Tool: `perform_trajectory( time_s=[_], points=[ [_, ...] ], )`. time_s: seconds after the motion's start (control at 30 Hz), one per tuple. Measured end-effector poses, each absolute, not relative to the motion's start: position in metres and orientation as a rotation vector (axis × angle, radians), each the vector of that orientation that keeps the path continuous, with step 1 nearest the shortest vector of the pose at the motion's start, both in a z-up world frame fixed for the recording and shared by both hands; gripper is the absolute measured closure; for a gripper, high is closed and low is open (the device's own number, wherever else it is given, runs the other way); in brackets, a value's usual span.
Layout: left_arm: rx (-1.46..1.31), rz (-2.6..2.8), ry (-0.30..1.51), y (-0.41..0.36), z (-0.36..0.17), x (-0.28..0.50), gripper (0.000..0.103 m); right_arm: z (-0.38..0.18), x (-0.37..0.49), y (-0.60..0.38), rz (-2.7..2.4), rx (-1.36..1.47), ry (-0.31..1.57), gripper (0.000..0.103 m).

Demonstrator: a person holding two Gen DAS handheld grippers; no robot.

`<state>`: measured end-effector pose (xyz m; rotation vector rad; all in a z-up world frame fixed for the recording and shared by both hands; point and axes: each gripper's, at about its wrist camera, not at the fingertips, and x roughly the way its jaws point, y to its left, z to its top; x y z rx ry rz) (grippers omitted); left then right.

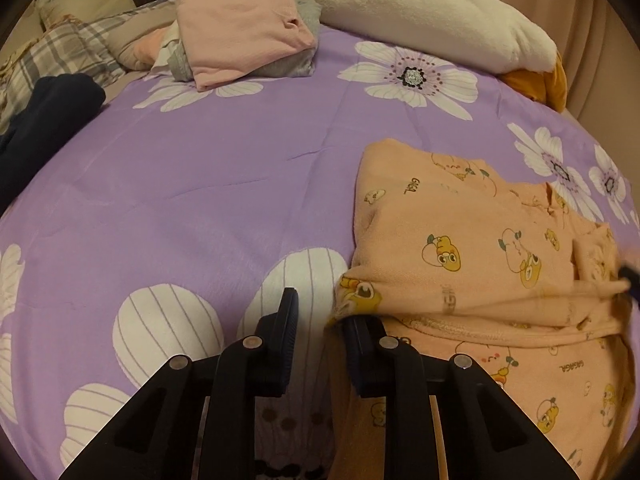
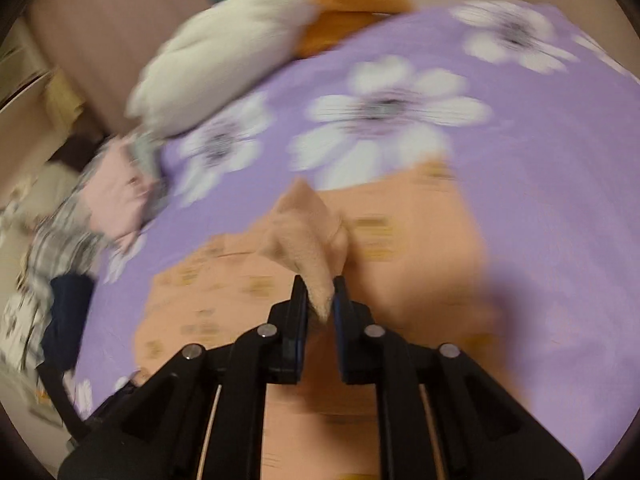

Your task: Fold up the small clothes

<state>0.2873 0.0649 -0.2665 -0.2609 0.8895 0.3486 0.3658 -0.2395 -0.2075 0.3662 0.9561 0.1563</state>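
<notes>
An orange baby garment point(image 1: 472, 240) printed with yellow cartoon animals lies on the purple flowered bed sheet point(image 1: 200, 180), to the right of centre in the left wrist view. My left gripper point(image 1: 320, 306) stands narrow at the garment's near left corner. That corner bunches over the right fingertip, and a slit of sheet shows between the fingers. The hem runs taut from there to my right gripper point(image 1: 630, 276) at the frame's right edge. In the blurred right wrist view my right gripper point(image 2: 319, 280) is shut on a raised pinch of the orange garment point(image 2: 308, 232).
A stack of folded clothes with a pink top point(image 1: 244, 32) sits at the far side of the bed. Beside it is a white plush pillow point(image 1: 432, 16) with something orange behind it. A dark navy cloth point(image 1: 44, 120) and plaid bedding point(image 1: 60, 56) lie at the left.
</notes>
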Motion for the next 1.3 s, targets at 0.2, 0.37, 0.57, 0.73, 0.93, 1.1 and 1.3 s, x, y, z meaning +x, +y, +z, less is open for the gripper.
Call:
perform_trajectory(
  time_s=[0.2, 0.37, 0.57, 0.73, 0.93, 1.1, 1.3],
  points=[
    [-0.24, 0.358, 0.884, 0.062, -0.267, 0.287, 0.079, -0.228, 0.345, -0.295, 0.117, 0.489, 0.995, 0.096],
    [-0.239, 0.359, 0.881, 0.063, -0.267, 0.287, 0.079, -0.206, 0.33, -0.286, 0.11, 0.418, 0.952, 0.087],
    [-0.236, 0.37, 0.879, 0.064, -0.266, 0.287, 0.075, -0.194, 0.333, -0.274, 0.202, 0.448, 0.894, 0.082],
    [-0.219, 0.381, 0.88, 0.061, -0.267, 0.287, 0.074, -0.201, 0.352, -0.22, 0.402, 0.403, 0.939, 0.07],
    [-0.202, 0.404, 0.89, 0.06, -0.265, 0.285, 0.066, -0.237, 0.339, -0.196, 0.432, 0.313, 1.152, 0.09],
    [-0.165, 0.415, 0.922, 0.051, -0.252, 0.271, 0.063, -0.244, 0.333, -0.225, 0.428, 0.478, 1.225, 0.1],
    [-0.329, 0.256, 0.669, 0.045, -0.189, 0.241, 0.063, -0.214, 0.324, -0.203, 0.508, 0.362, 1.156, 0.09]
  ],
)
